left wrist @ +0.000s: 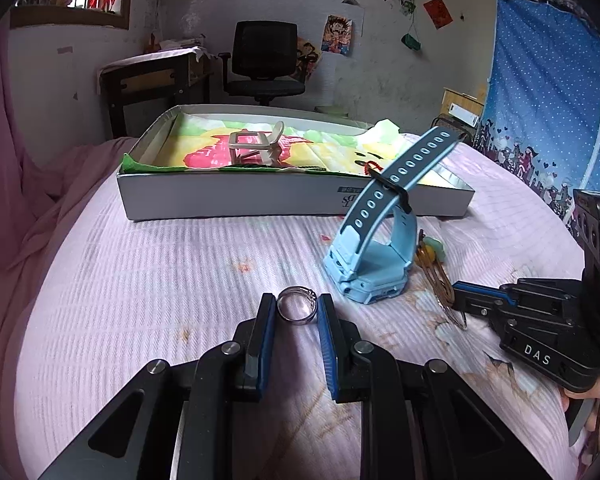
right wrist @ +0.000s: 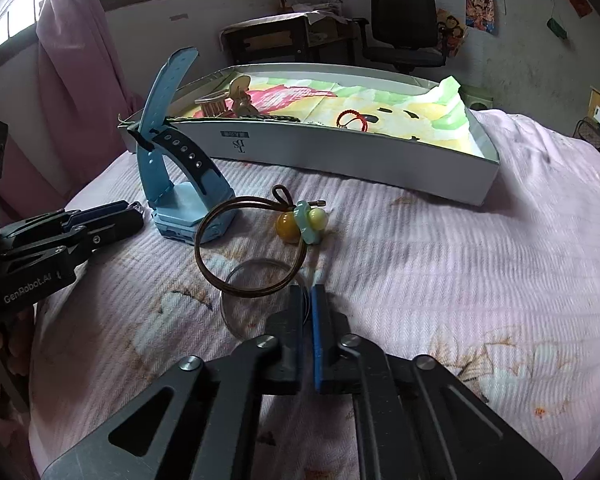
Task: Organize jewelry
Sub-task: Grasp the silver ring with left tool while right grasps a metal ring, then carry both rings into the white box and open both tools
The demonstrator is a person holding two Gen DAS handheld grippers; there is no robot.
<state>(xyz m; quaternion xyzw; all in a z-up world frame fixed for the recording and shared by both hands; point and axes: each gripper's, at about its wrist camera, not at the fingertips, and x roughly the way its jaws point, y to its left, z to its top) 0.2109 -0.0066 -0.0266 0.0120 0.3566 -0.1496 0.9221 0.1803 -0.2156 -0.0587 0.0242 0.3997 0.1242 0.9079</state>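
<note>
In the left wrist view, the left tool (left wrist: pixel 297 312) is bracketing a silver ring (left wrist: pixel 297 309) at lower centre of the frame, its pads at the ring's two sides on the bed (left wrist: pixel 140 272); whether they are pinching it yet is hard to tell. The white box (left wrist: pixel 236 198) is lying straight ahead, in the upper middle, with a blue watch (left wrist: pixel 374 248) to the right.

In the right wrist view, the right tool (right wrist: pixel 307 300) is pressing nearly together on a brown cord bracelet (right wrist: pixel 246 246) at centre frame. A thin clear hoop (right wrist: pixel 236 312) beside the tips is hard to make out.

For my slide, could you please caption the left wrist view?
Left gripper closing around a silver ring beside a blue watch.
</note>
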